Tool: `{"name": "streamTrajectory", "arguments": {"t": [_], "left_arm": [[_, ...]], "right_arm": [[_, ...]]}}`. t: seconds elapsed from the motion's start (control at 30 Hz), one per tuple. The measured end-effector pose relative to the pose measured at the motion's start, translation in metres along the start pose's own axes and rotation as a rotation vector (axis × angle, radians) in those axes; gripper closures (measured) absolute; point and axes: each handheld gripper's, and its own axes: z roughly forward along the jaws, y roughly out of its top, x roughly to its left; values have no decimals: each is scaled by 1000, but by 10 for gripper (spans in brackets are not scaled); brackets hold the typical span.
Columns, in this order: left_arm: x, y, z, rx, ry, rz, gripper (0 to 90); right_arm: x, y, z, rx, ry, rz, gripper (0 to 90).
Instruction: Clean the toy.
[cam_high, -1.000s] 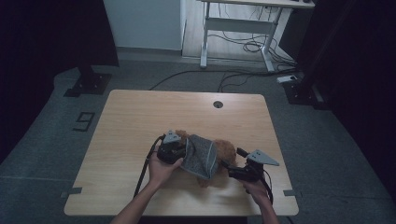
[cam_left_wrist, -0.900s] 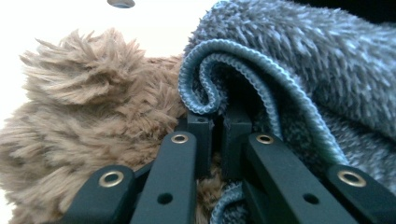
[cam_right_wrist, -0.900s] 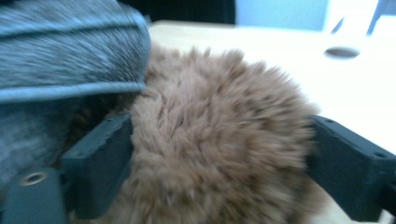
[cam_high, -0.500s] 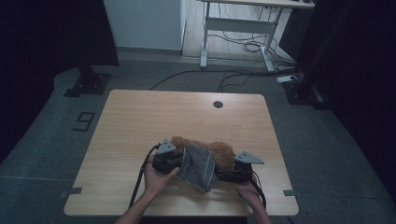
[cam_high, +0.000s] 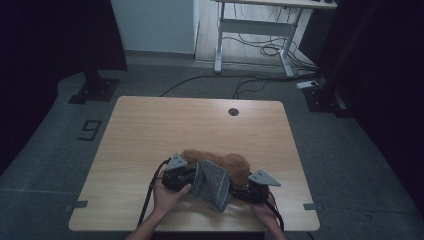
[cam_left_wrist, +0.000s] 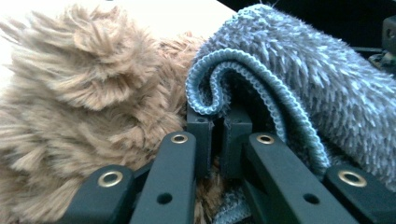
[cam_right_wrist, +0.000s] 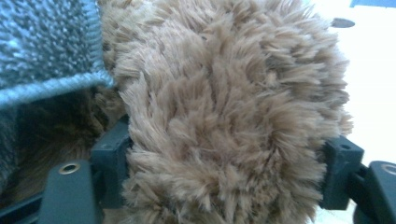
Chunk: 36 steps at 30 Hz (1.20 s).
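Pinching the grey towel's (cam_left_wrist: 322, 93) hem, the left claw (cam_left_wrist: 215, 128) is clamped tight. The right claw (cam_right_wrist: 224, 163), just closing, straddles the soft brown plush toy (cam_right_wrist: 224, 107); both look light and floppy, best gripped at bulk or edge.

**Towel over toy at the near edge**

Your brown furry plush toy (cam_high: 225, 162) lies on the light wooden table (cam_high: 200, 125) near its front edge. The grey terry towel (cam_high: 212, 184) drapes over its near side, between your left gripper (cam_high: 192, 177) and right gripper (cam_high: 235, 190).

One brown plush toy (cam_high: 227, 165) at lower centre of the high view; one grey towel (cam_high: 212, 184) draped over it; two grippers, left gripper (cam_high: 181, 175) and right gripper (cam_high: 246, 191); one wooden table (cam_high: 165, 130).
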Motion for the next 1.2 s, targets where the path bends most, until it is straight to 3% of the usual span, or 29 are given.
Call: {"name": "streamTrajectory", "arguments": {"t": [0.07,0.2,0.47,0.63,0.73,0.8,0.97,1.07,1.13,1.2], "left_arm": [[-1,1,2,3,18,14,841],[4,6,11,2,19,-8,841],[15,29,38,2,72,-14,841],[19,43,36,14,51,-29,839],[12,59,31,18,36,-13,839],[2,72,33,16,33,20,839],[-34,96,61,39,12,97,836],[-47,94,88,112,7,120,830],[-48,87,98,133,39,140,829],[-41,82,97,126,26,109,830]], "right_arm": [[2,-1,1,-12,-19,-7,282],[2,-2,6,-30,-64,-35,318],[-16,8,27,-68,-142,3,365],[-20,12,34,-78,-157,0,374],[-17,11,31,-83,-153,-24,377],[-15,10,28,-85,-146,-39,377],[-7,4,21,-100,-146,-66,368],[-6,3,16,-98,-141,-66,353],[-7,1,15,-94,-138,-60,347],[-9,1,14,-90,-130,-45,341]]}}
